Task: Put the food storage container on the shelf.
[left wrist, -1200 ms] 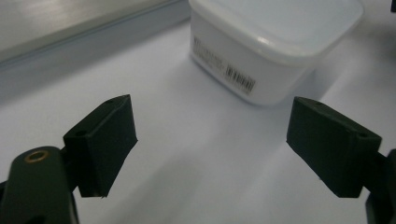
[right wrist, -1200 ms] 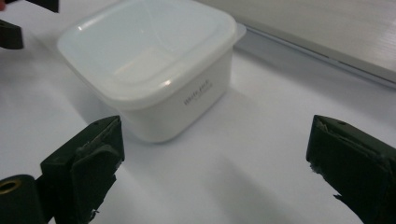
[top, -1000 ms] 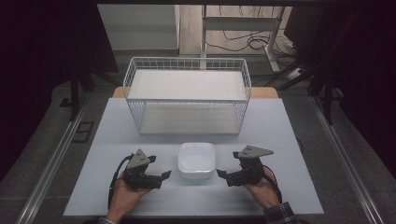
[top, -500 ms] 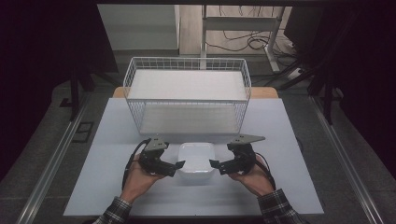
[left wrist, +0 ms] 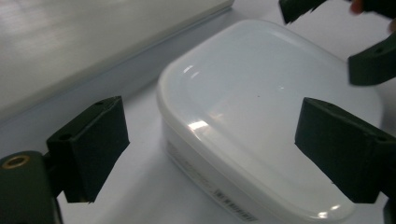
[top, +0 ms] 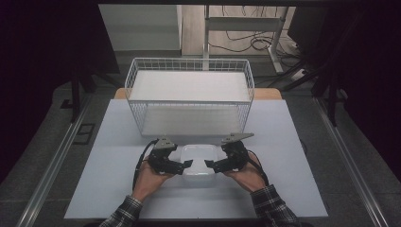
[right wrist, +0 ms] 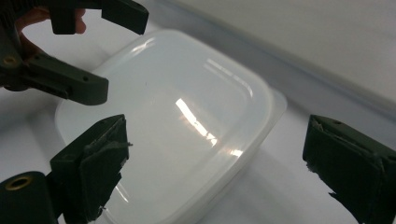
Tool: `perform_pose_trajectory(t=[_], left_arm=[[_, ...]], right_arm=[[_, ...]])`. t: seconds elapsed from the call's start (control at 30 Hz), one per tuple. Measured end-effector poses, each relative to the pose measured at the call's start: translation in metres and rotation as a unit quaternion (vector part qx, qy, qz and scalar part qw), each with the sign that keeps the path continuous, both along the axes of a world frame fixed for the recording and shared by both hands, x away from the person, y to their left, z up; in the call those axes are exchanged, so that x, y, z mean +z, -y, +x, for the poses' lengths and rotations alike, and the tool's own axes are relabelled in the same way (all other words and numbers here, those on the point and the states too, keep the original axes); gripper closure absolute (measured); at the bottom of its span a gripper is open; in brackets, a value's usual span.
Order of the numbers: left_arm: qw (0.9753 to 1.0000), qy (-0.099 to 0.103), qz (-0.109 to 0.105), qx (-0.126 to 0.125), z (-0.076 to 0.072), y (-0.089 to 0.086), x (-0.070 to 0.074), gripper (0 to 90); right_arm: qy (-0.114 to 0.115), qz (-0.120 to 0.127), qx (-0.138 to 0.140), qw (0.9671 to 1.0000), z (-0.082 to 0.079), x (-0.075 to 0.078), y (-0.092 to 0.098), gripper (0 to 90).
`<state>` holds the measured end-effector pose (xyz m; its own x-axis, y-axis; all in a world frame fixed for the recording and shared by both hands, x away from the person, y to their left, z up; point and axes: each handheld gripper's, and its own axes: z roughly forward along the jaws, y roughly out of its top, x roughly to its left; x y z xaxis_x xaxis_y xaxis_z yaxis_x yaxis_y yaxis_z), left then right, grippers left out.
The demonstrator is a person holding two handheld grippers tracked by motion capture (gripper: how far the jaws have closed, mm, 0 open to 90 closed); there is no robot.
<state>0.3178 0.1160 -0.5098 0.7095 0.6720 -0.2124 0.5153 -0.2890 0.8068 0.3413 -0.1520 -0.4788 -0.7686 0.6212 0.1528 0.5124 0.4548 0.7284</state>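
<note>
While flanking the white lidded plastic container [top: 197,159] at tabletop [top: 293,142] centre, near the white wire basket [top: 189,94]: left tool [top: 186,166] and right tool [top: 211,165], jaws wide, gripping nothing.

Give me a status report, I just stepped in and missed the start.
Left claw and right claw both open, flanking the white lidded container. Container on the table, lid on, not gripped. Wire basket behind it, nothing between claws and container.
</note>
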Motion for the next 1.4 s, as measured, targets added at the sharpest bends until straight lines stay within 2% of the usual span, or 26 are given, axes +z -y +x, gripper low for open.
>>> perform_pose_trajectory(t=[0.13,0.2,0.23,0.3,0.33,0.4,0.47,0.5,0.6,0.67,0.7,0.8,0.83,1.13,1.4], left_arm=[[0.9994,-0.024,-0.018,-0.019,-0.003,0.000,-0.002,12.1],[0.9989,-0.034,-0.024,-0.021,-0.006,0.001,-0.002,14.4],[0.9979,-0.050,-0.031,-0.028,-0.007,0.000,-0.002,16.6],[0.9970,-0.064,-0.031,-0.029,-0.010,0.000,-0.002,16.6],[0.9967,-0.071,-0.029,-0.027,-0.012,-0.001,-0.001,17.7],[0.9962,-0.078,-0.030,-0.023,-0.016,-0.003,0.002,23.9],[0.9970,-0.069,-0.031,-0.014,-0.021,-0.009,0.006,38.5],[0.9971,-0.069,-0.030,-0.014,-0.022,-0.010,0.008,44.9],[0.9965,-0.066,-0.051,-0.001,-0.025,-0.015,0.009,56.2],[0.9964,-0.058,-0.061,0.008,-0.025,-0.018,0.010,65.1],[0.9966,-0.053,-0.061,0.016,-0.026,-0.018,0.010,68.0],[0.9951,-0.049,-0.074,0.043,-0.027,-0.020,0.009,75.0],[0.9962,-0.041,-0.064,0.042,-0.027,-0.019,0.009,77.5],[0.9955,-0.029,-0.071,0.056,-0.024,-0.021,0.016,77.9],[0.9945,-0.012,-0.075,0.072,-0.007,-0.026,0.031,77.9]], right_arm=[[-0.016,-0.003,0.010,0.9998,-0.003,-0.007,-0.001,8.4],[-0.026,0.010,0.021,0.9994,-0.004,-0.010,0.000,12.9],[-0.036,0.016,0.024,0.9989,-0.006,-0.011,0.001,15.4],[-0.047,0.020,0.028,0.9983,-0.010,-0.012,0.002,16.0],[-0.048,0.021,0.025,0.9983,-0.013,-0.012,0.003,18.1],[-0.051,0.022,0.015,0.9983,-0.017,-0.009,0.006,27.8],[-0.044,0.025,-0.003,0.9987,-0.022,-0.004,0.013,41.6],[-0.051,0.031,-0.012,0.9982,-0.022,-0.003,0.015,46.6],[-0.059,0.052,-0.028,0.9965,-0.024,0.000,0.022,58.6],[-0.053,0.055,-0.037,0.9964,-0.026,0.003,0.024,65.3],[-0.048,0.056,-0.043,0.9963,-0.027,0.006,0.025,68.9],[-0.038,0.061,-0.052,0.9960,-0.030,0.009,0.025,77.3],[-0.035,0.064,-0.055,0.9958,-0.030,0.008,0.025,79.0],[-0.008,0.065,-0.059,0.9961,-0.027,0.013,0.021,79.1],[0.013,0.077,-0.061,0.9951,-0.008,0.026,0.014,78.6]])
